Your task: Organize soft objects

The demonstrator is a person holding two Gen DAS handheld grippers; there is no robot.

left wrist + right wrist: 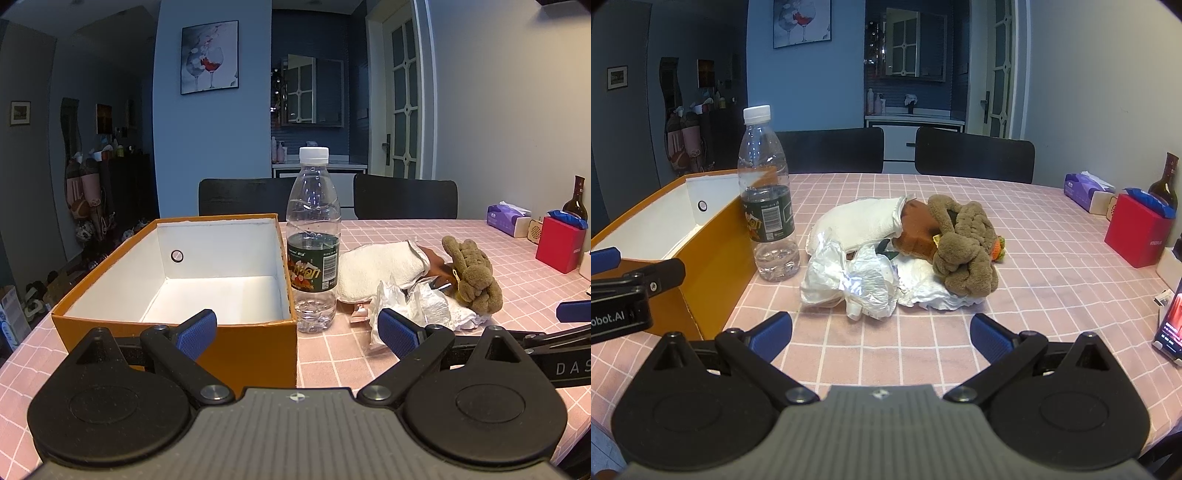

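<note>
A pile of soft things lies mid-table: a white towel (864, 223), a brown plush toy (964, 251), a brown sponge-like block (918, 230), crumpled white plastic wrap (849, 284) and white cloth (931, 291). The pile also shows in the left wrist view, with the towel (376, 267) and plush (472, 273). An empty orange box (177, 332) with a white inside stands left of it. My left gripper (297, 332) is open and empty at the box's near right corner. My right gripper (881, 338) is open and empty, just short of the pile.
A clear water bottle (313, 243) stands between box and pile. A red box (1137, 236), a purple tissue pack (1086, 188), a dark glass bottle (1165, 181) and a phone (1171, 325) sit at the right edge. Two black chairs (975, 151) stand behind the pink checked table (1052, 280).
</note>
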